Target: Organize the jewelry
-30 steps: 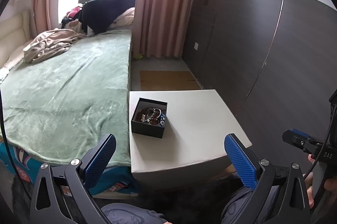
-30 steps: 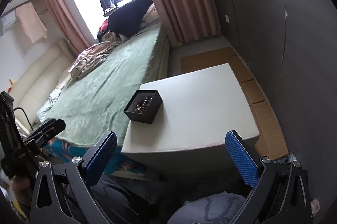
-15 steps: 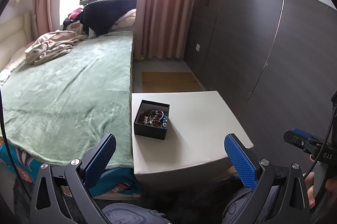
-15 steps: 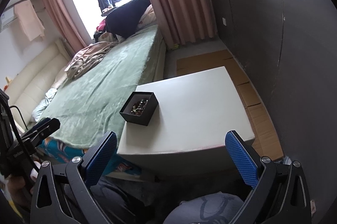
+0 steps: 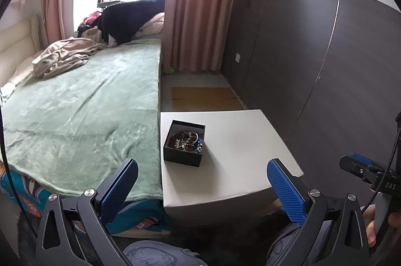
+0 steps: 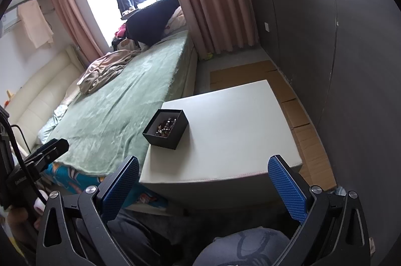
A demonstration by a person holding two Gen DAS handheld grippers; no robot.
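Jewelry (image 5: 186, 140) lies heaped in a black box (image 5: 183, 156) mid-frame, on the white table's (image 5: 240, 148) left side. Left gripper (image 5: 203, 187) and right gripper (image 6: 204, 187) hang lower frame, jaws spread wide, grasping nothing.

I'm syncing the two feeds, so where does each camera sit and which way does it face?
Left wrist: on the left claw, held low, facing the white table and the black jewelry box; the right claw shows at the right edge.
Right wrist: on the right claw, facing the same table from further right; the left claw shows at left.
Shared: box, table, green bed.
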